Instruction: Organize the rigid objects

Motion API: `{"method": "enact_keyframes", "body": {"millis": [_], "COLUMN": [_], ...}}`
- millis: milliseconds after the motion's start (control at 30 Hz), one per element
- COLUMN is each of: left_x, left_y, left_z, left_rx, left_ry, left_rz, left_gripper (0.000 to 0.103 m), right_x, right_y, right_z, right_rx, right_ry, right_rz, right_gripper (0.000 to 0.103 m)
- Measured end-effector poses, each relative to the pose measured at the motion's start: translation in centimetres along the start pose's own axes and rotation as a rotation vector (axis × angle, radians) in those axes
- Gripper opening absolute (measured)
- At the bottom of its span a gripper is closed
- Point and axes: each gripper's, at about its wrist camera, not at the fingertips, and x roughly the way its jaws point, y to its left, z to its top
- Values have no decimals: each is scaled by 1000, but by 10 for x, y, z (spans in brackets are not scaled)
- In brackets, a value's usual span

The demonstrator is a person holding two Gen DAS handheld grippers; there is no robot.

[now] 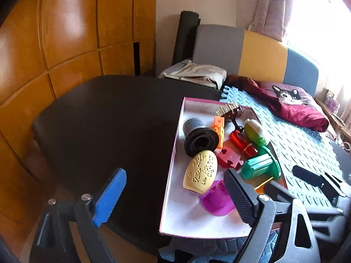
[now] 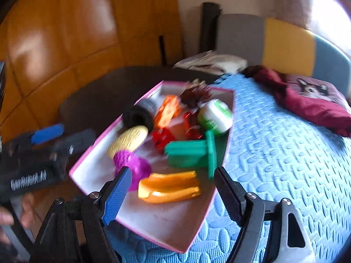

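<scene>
Toys: my pink-rimmed box [image 2: 140,225] holds an orange piece [image 2: 170,187] nearest, then purple cup [image 1: 216,199], yellow egg [image 1: 200,173], green spool [image 2: 190,153], black cylinder [image 1: 200,140] farther.
Left gripper [image 1: 175,199]: jaws wide apart, empty.
Right gripper [image 2: 173,197]: jaws apart, empty, over the box's near end.
Around: box straddles dark bench [image 1: 105,114] and blue mat [image 2: 285,153].
</scene>
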Motion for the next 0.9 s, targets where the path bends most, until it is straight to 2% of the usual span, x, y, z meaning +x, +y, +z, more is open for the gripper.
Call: {"method": "enact_keyframes", "body": {"millis": [67,133,267,367,600,900], "left_x": [-4,-7,-15,-20,-30,-38], "left_y": [1,3,9,8,3,7], "left_z": [1,2,0,-1,-4,-2], "left_rx": [-10,-22,-44,-45,-48,-87], "left_ry": [-12,-16,-30,-37,-63,-90], "left_rz": [48,59,33,75,132,127], "left_gripper": [100,103,103,103,103,103], "right_x": [-4,-7,-7,-10,-15,-19], "right_y": [0,1,0,-2,4,5], "right_z": [3,4,5,4,3,4], "right_rx": [34,64,82,89,73,80], "right_ry": [-18,-29,-32,-41,-53,-68], "right_rz": [-27,-56,-106,-131,-131,-137], "right_gripper": [79,79,78,79,78,79]}}
